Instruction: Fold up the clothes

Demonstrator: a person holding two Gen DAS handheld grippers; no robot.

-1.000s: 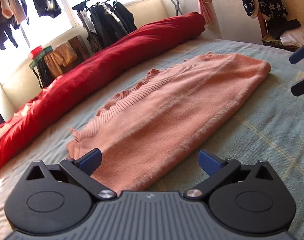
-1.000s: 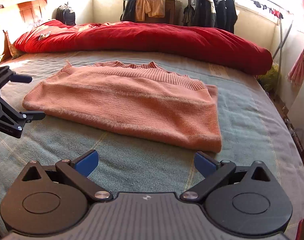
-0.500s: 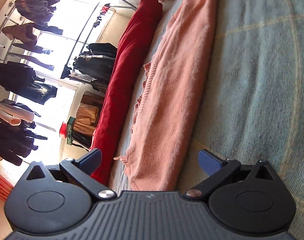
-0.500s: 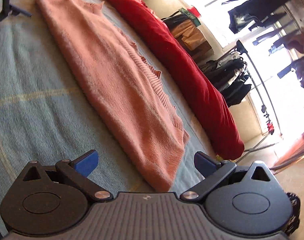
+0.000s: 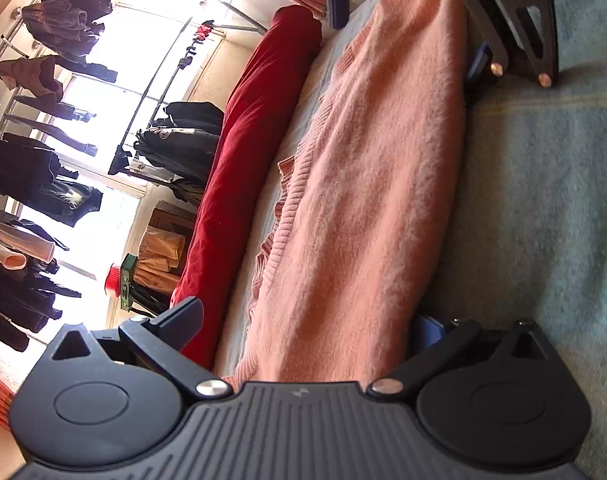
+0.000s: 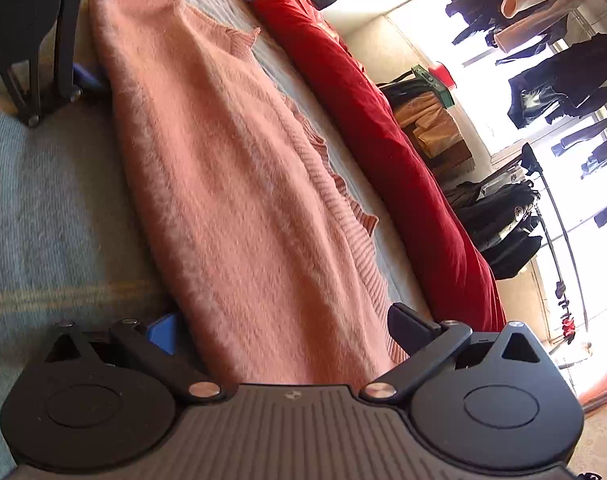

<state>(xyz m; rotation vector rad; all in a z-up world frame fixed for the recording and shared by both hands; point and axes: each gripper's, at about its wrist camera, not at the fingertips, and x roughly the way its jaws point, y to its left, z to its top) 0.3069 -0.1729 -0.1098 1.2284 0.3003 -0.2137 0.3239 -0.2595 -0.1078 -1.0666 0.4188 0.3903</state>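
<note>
Your L gripper (image 5: 309, 326) & R gripper (image 6: 287, 326) both gape wide, straddling opposite ends of fuzzy pink sweater (image 5: 367, 184), ribbed edge toward red duvet (image 5: 259, 128); bedspread (image 5: 543, 220) bare beside fold.

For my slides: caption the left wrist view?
Open left tool straddling one end of the pink sweater on the bed.

The bed (image 5: 543, 208) is covered with a blue-grey blanket crossed by faint yellowish stripes. A pink knitted sweater (image 5: 367, 200), folded into a long band with its ribbed edge turned away from the bare blanket, lies flat on it. Beyond the sweater, a red quilt (image 5: 247, 152) is bunched into a long roll along the far side of the bed.
</note>
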